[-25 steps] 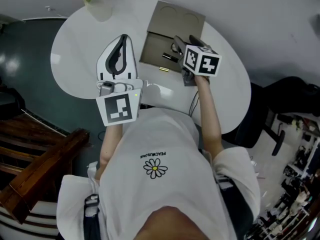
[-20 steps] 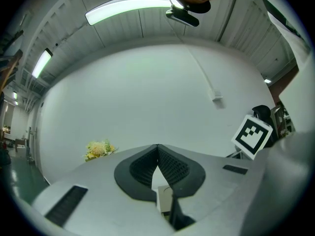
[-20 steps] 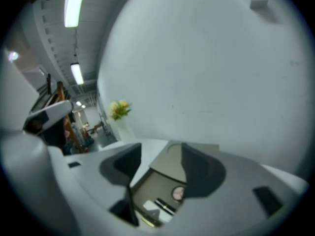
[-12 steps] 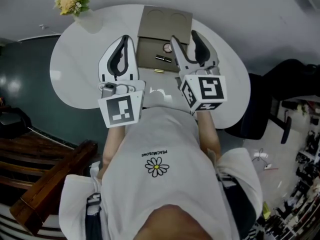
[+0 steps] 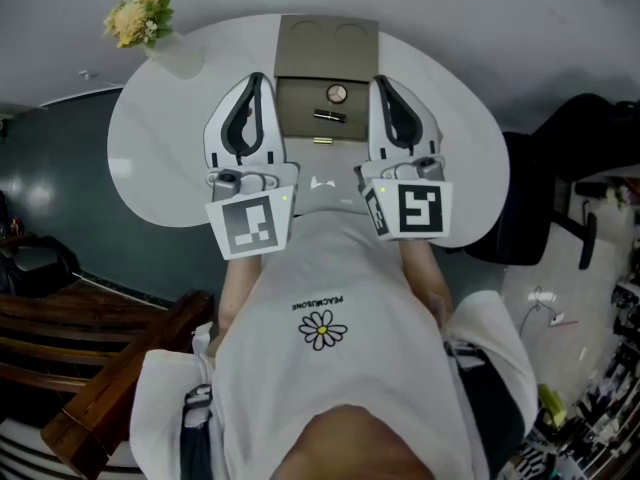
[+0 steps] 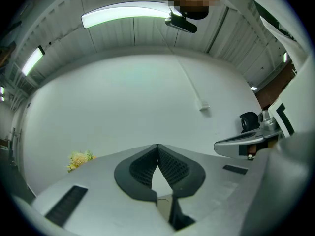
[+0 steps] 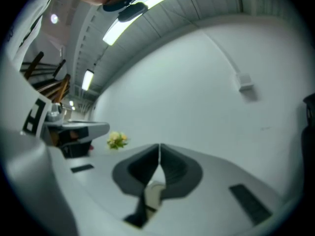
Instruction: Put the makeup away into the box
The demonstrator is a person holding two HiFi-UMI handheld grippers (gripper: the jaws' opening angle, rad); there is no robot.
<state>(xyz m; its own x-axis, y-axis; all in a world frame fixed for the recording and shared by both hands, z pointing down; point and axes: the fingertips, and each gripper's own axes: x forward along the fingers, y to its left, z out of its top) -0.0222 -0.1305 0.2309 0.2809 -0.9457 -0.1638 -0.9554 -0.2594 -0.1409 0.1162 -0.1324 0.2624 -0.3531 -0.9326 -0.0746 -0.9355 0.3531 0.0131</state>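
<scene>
Left tongs (image 5: 257, 76) and right tongs (image 5: 379, 81) closed, empty; gold item (image 5: 322, 140) indistinct.

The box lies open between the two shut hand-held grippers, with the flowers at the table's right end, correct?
No: the head view shows the flowers at the table's left end. The box does lie open between the shut left hand-held gripper and right hand-held gripper.

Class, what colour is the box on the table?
The box is greyish brown, best seen in the head view.
</scene>
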